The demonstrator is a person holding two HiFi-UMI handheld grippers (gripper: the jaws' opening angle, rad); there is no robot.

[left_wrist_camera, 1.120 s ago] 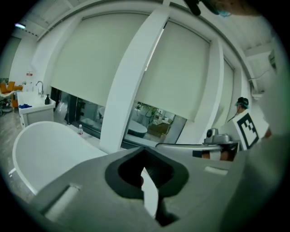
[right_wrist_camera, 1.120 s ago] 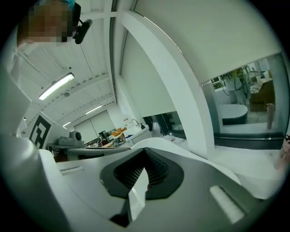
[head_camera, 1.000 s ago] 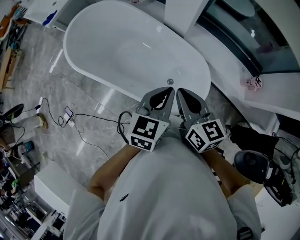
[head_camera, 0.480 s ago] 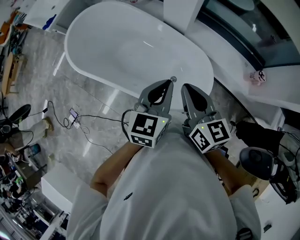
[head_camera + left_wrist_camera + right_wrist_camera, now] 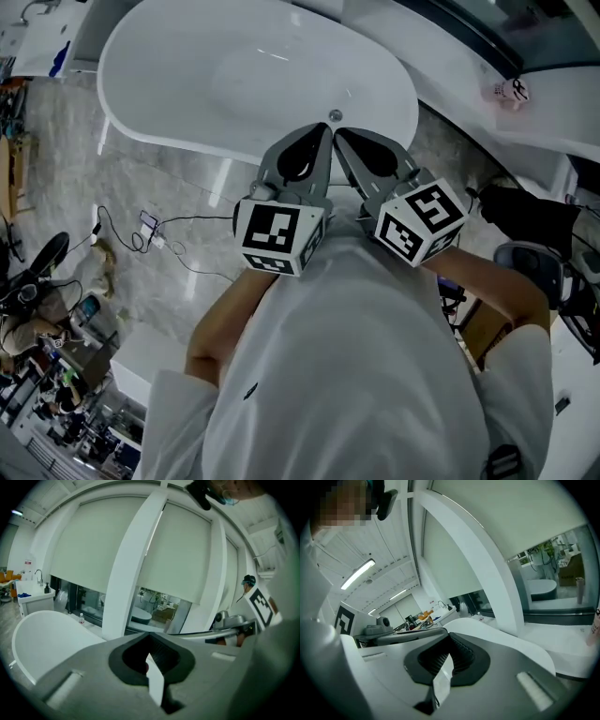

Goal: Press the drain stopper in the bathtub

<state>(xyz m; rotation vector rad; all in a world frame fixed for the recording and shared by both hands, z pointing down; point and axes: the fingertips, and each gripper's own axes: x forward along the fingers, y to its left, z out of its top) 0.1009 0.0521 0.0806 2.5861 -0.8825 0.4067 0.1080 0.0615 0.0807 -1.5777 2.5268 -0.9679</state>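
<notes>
Head view, white oval bathtub point(image 5: 187, 103), small silver knob point(image 5: 335, 115) near rim

Tub point(image 5: 178, 66) ahead of me, knob point(image 5: 335, 115) on its near rim, my left gripper point(image 5: 324, 129) and right gripper point(image 5: 341, 135) side by side just before the knob, cables point(image 5: 178, 223) on the floor point(image 5: 56, 169) to the left, bottle point(image 5: 510, 91) on a ledge point(image 5: 553, 141) to the right.

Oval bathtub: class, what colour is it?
Plain glossy white; the oval bathtub shows best in the head view.
</notes>
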